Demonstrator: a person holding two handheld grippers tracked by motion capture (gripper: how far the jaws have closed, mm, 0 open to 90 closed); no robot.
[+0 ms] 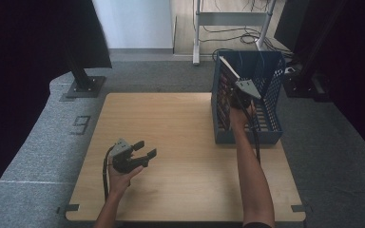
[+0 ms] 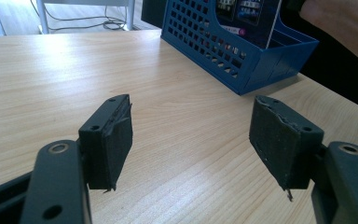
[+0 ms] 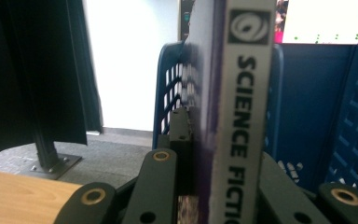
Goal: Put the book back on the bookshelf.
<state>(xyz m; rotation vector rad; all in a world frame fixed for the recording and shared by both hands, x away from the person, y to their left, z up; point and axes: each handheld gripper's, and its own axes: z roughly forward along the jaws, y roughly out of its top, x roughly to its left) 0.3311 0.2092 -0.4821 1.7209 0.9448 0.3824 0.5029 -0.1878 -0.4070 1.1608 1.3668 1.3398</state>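
A book [image 3: 247, 116] with "SCIENCE FICTION" on its pale spine stands upright between the jaws of my right gripper [image 3: 219, 154], which is shut on it. In the high view that gripper [image 1: 240, 97] holds the book [image 1: 225, 92] inside the blue slotted basket [image 1: 272, 114], against its left wall. My left gripper [image 1: 147, 147] hovers low over the table's front left with its jaws wide apart. In its own view the left gripper [image 2: 191, 140] has nothing between its pads, and the basket [image 2: 223, 51] with the book's dark cover [image 2: 247, 11] lies ahead.
The wooden table [image 1: 171, 123] carries the basket at its right rear. The right forearm [image 1: 254, 175] stretches over the table's right side. A dark curtain and stand base [image 1: 83, 85] sit behind the left rear corner, and a metal frame with cables [image 1: 228, 28] stands on the floor behind.
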